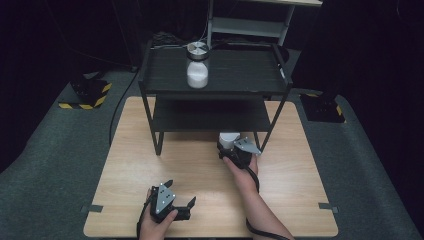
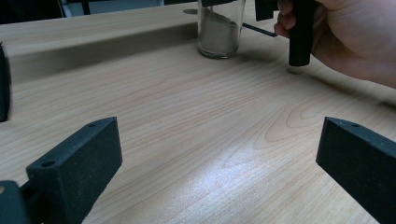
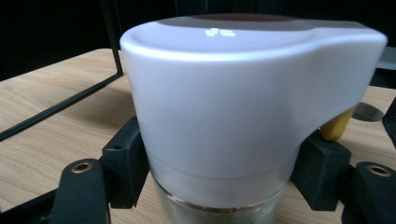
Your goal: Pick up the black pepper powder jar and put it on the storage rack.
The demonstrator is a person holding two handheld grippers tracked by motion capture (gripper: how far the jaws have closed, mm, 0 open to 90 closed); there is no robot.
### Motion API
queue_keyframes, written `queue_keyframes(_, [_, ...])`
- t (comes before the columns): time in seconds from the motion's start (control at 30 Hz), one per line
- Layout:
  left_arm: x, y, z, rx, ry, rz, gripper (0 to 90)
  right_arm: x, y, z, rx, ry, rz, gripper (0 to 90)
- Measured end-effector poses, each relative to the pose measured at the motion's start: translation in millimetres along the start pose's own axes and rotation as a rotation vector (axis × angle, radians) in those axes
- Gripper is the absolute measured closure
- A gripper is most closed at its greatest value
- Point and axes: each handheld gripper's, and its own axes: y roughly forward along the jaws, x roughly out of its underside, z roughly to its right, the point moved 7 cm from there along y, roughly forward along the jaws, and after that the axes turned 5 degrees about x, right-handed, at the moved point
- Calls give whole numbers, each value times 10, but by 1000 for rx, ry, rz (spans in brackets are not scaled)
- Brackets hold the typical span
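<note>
A glass jar with a white cap (image 1: pixel 228 140) stands on the wooden table (image 1: pixel 140 170) by the front right leg of a black shelf rack (image 1: pixel 215 87). My right gripper (image 1: pixel 231 149) is shut on it; in the right gripper view its jaws press both sides of the jar (image 3: pixel 219 116) just under the cap. The cap has a spout with a yellow tab (image 3: pixel 336 126) beneath it. My left gripper (image 1: pixel 181 192) rests near the table's front edge, open with nothing between its jaws. The left gripper view shows the jar (image 2: pixel 219 28) holding pale powder.
On the rack's top shelf stands a second jar (image 1: pixel 197 67) with white powder and a metal lid. A lower shelf (image 1: pixel 210 117) sits under it. A white frame (image 1: pixel 250 22) stands behind the rack. Bare tabletop lies between the two grippers.
</note>
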Motion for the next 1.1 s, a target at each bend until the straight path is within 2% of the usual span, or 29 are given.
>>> queue_keyframes(0.37, [-3, 3, -2, 5, 10, -2, 4, 35, -143, 34, -20, -27, 7, 307])
queue_keyframes(0.77, [-5, 6, 14, -3, 18, -5, 4, 78, -502, 110, -52, -41, 35, 308])
queue_keyframes(1.1, [-5, 8, 14, -2, 19, -5, 4, -32, -839, 175, -55, -61, 53, 308])
